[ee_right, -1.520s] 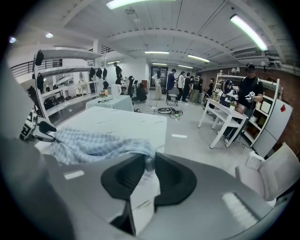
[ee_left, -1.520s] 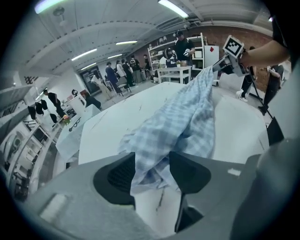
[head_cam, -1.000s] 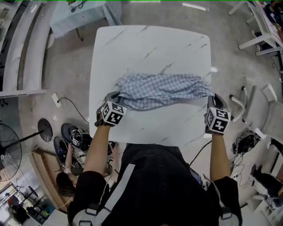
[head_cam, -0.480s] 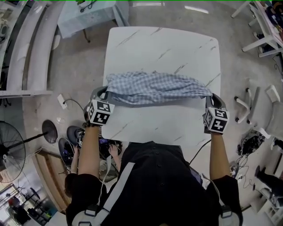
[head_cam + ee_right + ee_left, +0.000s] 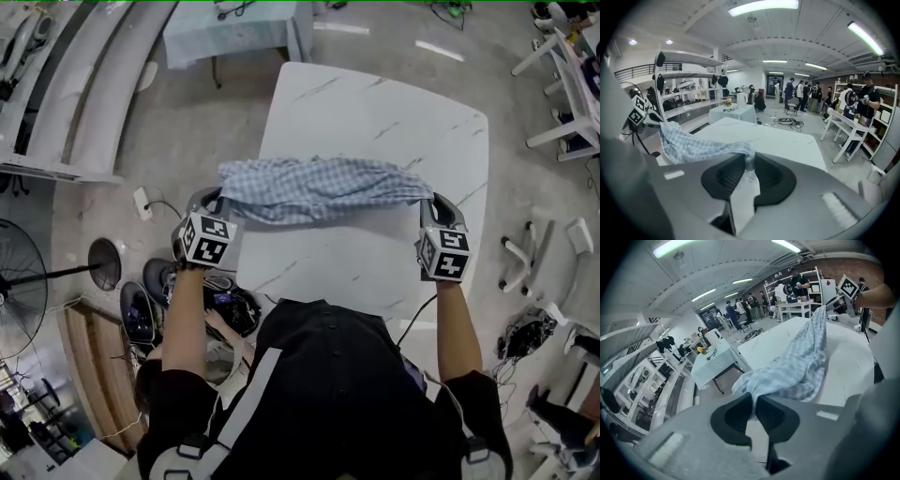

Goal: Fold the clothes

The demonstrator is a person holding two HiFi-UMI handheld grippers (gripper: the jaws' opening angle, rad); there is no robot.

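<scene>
Item: blue-white checked cloth garment (image 5: pixel 319 189), strung over near half of white marble table (image 5: pixel 375 103) | my left tongs (image 5: pixel 216 200), right tongs (image 5: pixel 433 203): each clamped on one end | risk: thin pinch may slip, skewing fold.

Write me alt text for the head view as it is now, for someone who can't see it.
A blue checked garment hangs stretched between the left hand-held gripper and the right hand-held gripper, each shut on one end, over a white marbled table. The person's dark-clad torso fills the bottom of the view.
</scene>
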